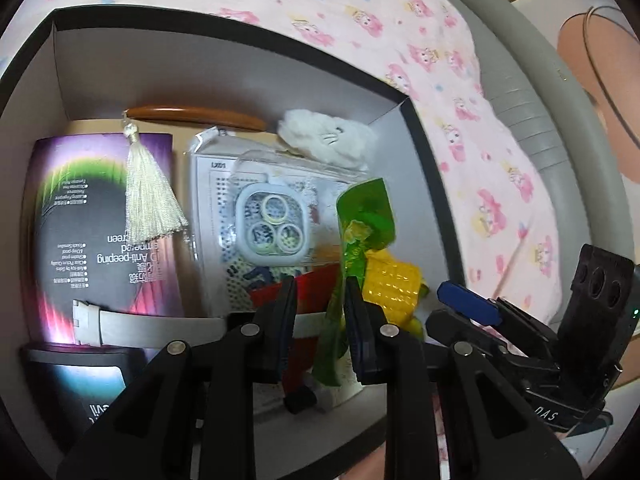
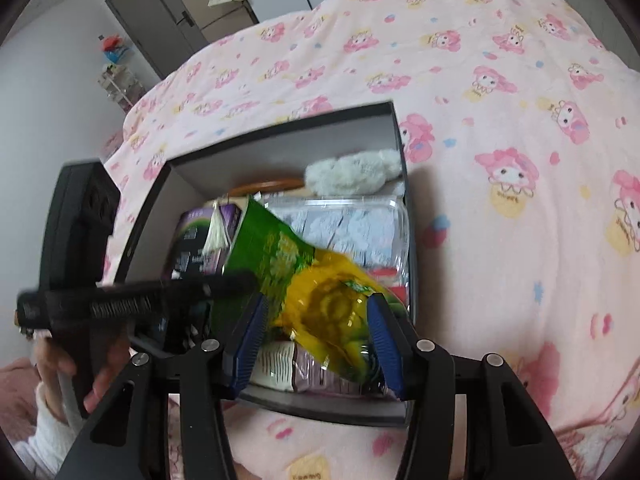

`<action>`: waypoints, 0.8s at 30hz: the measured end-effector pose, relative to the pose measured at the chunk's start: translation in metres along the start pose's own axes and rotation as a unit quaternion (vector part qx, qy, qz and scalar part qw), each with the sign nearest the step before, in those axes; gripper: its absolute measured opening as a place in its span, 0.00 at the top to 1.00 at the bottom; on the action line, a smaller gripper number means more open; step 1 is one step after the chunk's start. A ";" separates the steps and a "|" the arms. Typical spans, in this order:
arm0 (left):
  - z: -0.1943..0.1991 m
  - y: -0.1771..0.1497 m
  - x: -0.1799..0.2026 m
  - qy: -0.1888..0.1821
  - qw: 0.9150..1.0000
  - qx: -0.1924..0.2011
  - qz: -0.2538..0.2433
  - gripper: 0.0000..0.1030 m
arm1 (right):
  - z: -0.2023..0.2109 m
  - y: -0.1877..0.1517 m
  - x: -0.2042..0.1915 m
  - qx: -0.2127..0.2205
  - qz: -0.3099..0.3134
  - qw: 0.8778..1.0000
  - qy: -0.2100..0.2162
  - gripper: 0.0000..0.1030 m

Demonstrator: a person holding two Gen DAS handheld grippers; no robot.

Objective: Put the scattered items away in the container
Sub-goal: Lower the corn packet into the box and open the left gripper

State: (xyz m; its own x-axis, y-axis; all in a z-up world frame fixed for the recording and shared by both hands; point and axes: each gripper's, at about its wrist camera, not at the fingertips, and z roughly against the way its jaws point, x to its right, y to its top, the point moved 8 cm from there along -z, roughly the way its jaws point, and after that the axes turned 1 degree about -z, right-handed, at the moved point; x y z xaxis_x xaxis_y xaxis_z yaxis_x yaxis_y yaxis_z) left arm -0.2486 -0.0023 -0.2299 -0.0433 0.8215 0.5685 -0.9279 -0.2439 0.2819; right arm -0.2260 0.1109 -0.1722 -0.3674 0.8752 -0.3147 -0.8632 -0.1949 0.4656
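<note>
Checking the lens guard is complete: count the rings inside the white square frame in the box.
3, all within the white square frame: the top ring, the lower-left ring and the lower-right ring. None appears hidden.

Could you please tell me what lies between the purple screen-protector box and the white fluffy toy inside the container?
In the left wrist view, a clear plastic packet holding a phone case lies between the purple box and the white fluffy toy.

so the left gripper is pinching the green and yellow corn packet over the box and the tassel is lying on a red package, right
Not quite: the left wrist view shows the tassel lying on a purple package, not red. The left gripper does pinch the corn packet over the box.
</note>
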 end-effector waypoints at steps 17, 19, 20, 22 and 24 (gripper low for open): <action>0.018 -0.010 0.026 -0.052 0.999 0.000 -0.016 0.82 | 0.005 0.007 0.004 0.022 0.030 0.996 -0.078 0.71; 0.025 -0.007 0.025 -0.039 0.999 0.020 -0.019 0.83 | 0.000 0.005 0.002 0.018 0.046 0.995 -0.092 0.71; 0.023 -0.008 0.022 -0.036 0.999 0.018 -0.017 0.83 | -0.003 0.003 0.001 0.012 0.045 0.995 -0.087 0.72; 0.016 -0.007 0.015 -0.036 0.999 0.004 -0.010 0.83 | -0.009 0.000 0.003 0.002 0.034 0.997 -0.073 0.72; 0.002 -0.008 0.011 -0.023 1.000 -0.010 -0.004 0.83 | -0.013 -0.002 0.005 -0.002 0.029 0.997 -0.067 0.72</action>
State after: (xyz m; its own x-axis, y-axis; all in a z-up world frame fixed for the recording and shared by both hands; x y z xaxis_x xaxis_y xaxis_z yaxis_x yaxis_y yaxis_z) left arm -0.2415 0.0078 -0.2242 -0.0197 0.7988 0.6013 -0.9350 -0.2277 0.2718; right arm -0.2310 0.1096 -0.1857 -0.3668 0.9140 -0.1733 -0.8432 -0.2480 0.4769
